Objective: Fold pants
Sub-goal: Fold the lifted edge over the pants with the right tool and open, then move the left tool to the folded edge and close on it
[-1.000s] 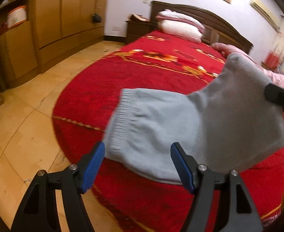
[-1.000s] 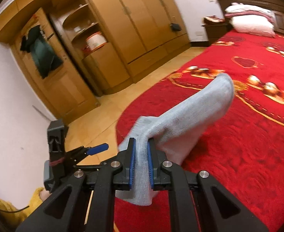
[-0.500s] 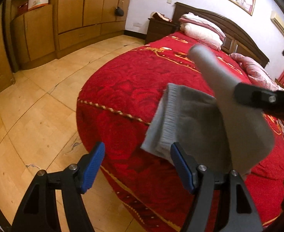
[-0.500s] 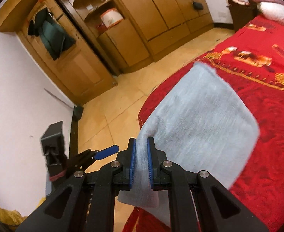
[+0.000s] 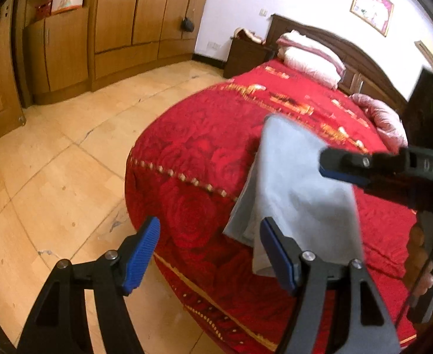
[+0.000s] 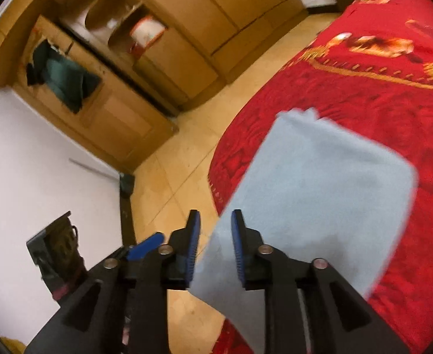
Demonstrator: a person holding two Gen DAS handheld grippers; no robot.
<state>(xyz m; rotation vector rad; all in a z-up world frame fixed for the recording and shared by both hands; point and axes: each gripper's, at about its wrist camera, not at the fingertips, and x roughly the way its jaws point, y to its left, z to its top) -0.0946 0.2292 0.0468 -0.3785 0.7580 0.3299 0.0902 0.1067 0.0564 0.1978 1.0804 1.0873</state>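
Pants folded on red bedspread, tiled floor.

The grey pants are motion-blurred at their edges on the red bedspread, and their near end is hidden behind the right gripper. The framed picture above the headboard is too small to read.

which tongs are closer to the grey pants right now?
Right. The right tongs sit open right at the near edge of the grey pants, cloth between the pads. The left tongs are open too, set back off the bed's corner, left pad over the floor.
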